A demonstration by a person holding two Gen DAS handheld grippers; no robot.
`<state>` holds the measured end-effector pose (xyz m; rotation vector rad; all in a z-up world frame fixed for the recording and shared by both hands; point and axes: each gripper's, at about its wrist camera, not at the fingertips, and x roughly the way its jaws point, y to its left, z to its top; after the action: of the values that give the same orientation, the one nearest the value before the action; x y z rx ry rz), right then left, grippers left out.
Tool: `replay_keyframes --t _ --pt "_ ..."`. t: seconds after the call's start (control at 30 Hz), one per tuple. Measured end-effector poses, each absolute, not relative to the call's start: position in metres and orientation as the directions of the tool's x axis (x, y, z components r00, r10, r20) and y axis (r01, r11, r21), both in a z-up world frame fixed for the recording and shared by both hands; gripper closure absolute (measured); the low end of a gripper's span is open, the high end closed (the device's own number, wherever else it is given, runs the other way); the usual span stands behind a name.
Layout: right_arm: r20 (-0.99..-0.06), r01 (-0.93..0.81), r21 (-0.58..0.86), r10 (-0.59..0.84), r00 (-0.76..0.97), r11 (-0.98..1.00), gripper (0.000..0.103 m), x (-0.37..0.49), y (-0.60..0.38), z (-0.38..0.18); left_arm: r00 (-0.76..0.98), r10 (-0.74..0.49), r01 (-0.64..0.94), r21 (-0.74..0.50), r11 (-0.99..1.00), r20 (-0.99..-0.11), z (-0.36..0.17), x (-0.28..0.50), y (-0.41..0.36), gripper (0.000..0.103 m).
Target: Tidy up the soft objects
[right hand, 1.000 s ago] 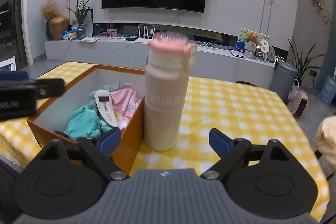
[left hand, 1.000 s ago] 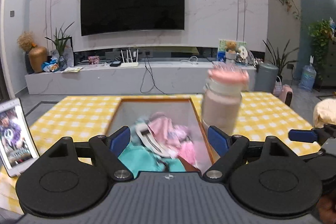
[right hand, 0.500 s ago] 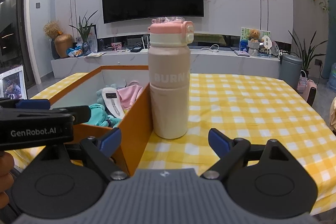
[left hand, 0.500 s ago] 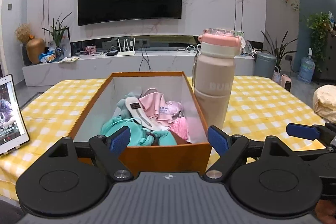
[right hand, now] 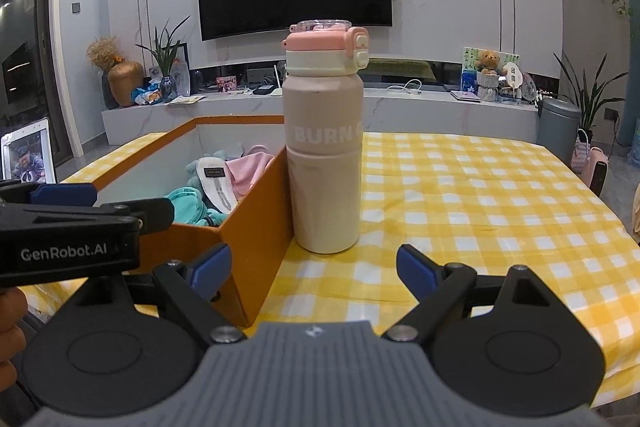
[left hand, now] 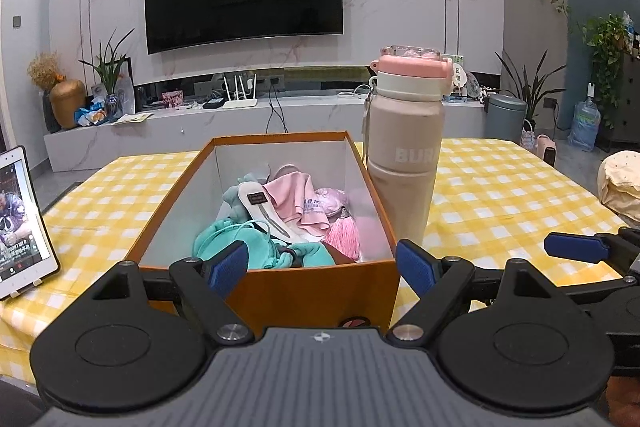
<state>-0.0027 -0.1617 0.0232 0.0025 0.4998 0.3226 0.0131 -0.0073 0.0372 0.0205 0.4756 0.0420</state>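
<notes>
An orange box [left hand: 316,291] [right hand: 256,227] sits on the yellow checked tablecloth and holds several soft items: teal cloth [left hand: 228,239] [right hand: 186,201], a pink cloth [left hand: 292,195] [right hand: 250,169], a white insole [left hand: 260,207] [right hand: 216,183] and a pink tassel [left hand: 344,235]. My left gripper [left hand: 322,267] hovers open just before the box's near wall, nothing between its fingers. My right gripper [right hand: 312,267] stands open in front of the pink bottle [right hand: 324,163] [left hand: 406,155], which is upright beside the box's right wall.
A tablet [left hand: 20,219] [right hand: 28,157] leans at the table's left edge. The checked table [right hand: 480,195] stretches to the right of the bottle. A TV wall and low cabinet lie beyond. A cream cushion [left hand: 620,183] sits at the far right. A hand [right hand: 10,331] holds the left gripper.
Both grippers have sunk lower toward the table, so the box and bottle now appear higher and more level in both views. Both stay open.
</notes>
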Motion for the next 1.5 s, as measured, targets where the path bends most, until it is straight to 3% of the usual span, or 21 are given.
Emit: replay_keyframes --t 1.5 --pt "-0.482 -0.324 0.060 0.312 0.819 0.944 0.018 -0.0035 -0.1612 0.0222 0.885 0.033 -0.030 0.014 0.999 -0.464 0.0315 0.0099 -0.0079 0.005"
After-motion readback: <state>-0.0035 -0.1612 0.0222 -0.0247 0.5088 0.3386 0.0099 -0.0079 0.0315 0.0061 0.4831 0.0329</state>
